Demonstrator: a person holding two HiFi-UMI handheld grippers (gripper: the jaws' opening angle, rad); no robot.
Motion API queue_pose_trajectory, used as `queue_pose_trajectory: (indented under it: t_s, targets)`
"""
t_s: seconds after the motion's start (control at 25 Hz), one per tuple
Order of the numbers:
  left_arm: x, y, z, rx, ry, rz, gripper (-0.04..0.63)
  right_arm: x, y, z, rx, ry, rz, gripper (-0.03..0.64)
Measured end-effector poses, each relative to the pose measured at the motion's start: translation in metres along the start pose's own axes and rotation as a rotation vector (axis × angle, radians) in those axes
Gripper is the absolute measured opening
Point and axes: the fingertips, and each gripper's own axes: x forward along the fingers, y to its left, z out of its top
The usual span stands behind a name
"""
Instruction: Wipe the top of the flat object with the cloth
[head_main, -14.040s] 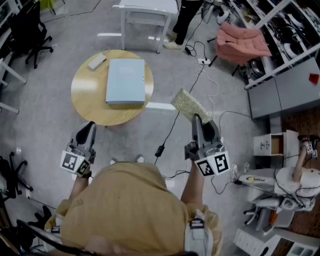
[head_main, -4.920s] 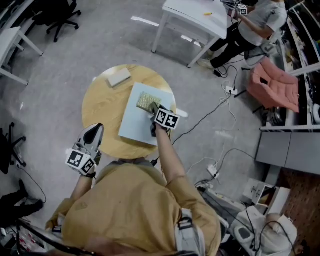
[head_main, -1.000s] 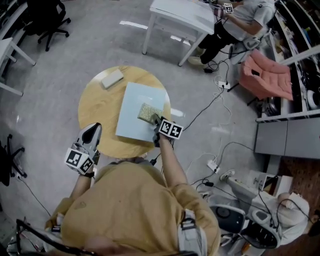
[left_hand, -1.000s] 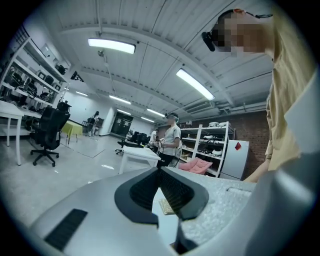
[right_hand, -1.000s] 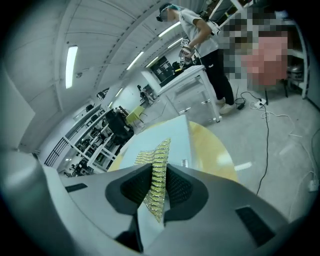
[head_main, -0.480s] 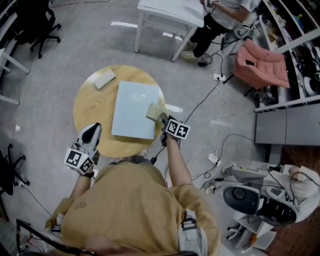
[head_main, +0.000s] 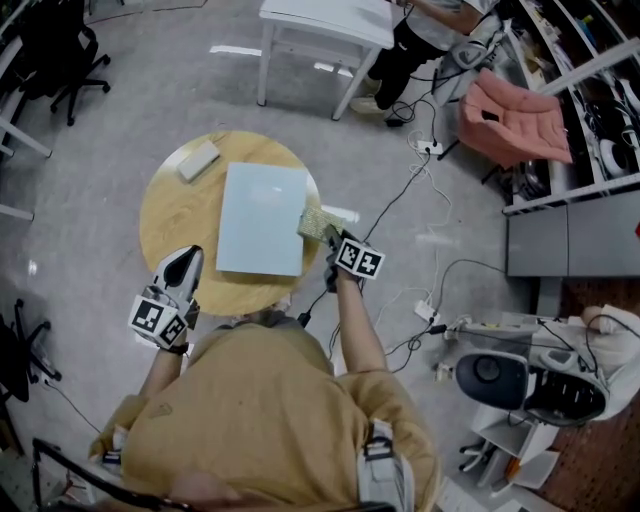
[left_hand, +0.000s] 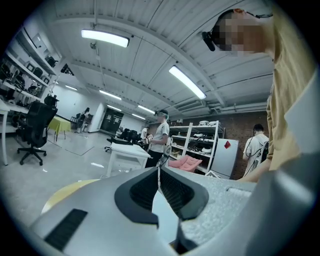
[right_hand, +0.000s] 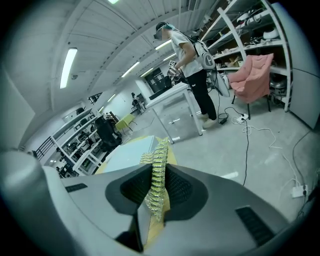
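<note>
A pale blue flat board (head_main: 261, 219) lies on the round wooden table (head_main: 173, 219). My right gripper (head_main: 331, 240) is shut on a yellow-green cloth (head_main: 316, 222), which hangs at the board's right edge, off its top. In the right gripper view the cloth (right_hand: 156, 175) stands pinched edge-on between the jaws, with the board (right_hand: 131, 151) beyond. My left gripper (head_main: 182, 270) hovers at the table's near left rim, jaws closed with nothing in them; in its own view (left_hand: 159, 186) the jaw pads meet.
A small grey block (head_main: 198, 160) rests on the table's far left. A white table (head_main: 325, 22) with a person beside it stands beyond. Cables (head_main: 405, 195) trail over the floor to the right, near a pink chair (head_main: 515, 116).
My right gripper has drawn the cloth rightward across the board, from its middle to its right edge and off the top. The left gripper has held still.
</note>
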Motion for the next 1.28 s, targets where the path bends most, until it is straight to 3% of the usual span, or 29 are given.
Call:
queue_pose_trajectory:
  t_s: [0.48, 0.6, 0.72, 1.0, 1.16, 1.28]
  targets:
    - [0.007, 0.007, -0.002, 0.003, -0.003, -0.004, 0.015, -0.039, -0.041, 0.03, 0.03, -0.117, -0.091, 0.064]
    - [0.005, 0.007, 0.0, 0.002, -0.003, 0.004, 0.015, -0.05, -0.031, 0.037, 0.024, -0.132, -0.055, 0.064]
    - [0.006, 0.011, 0.001, 0.002, -0.004, 0.009, 0.015, -0.049, -0.001, 0.042, 0.06, -0.154, 0.048, 0.064]
    - [-0.004, 0.015, 0.006, 0.005, -0.01, 0.024, 0.015, -0.048, 0.118, 0.052, 0.158, -0.21, 0.389, 0.064]
    - [-0.014, 0.021, 0.009, 0.003, -0.017, 0.051, 0.015, -0.043, 0.181, 0.045, 0.176, -0.172, 0.56, 0.064]
    - [-0.019, 0.026, 0.01, -0.004, -0.02, 0.071, 0.015, -0.028, 0.216, 0.027, 0.168, -0.111, 0.63, 0.064]
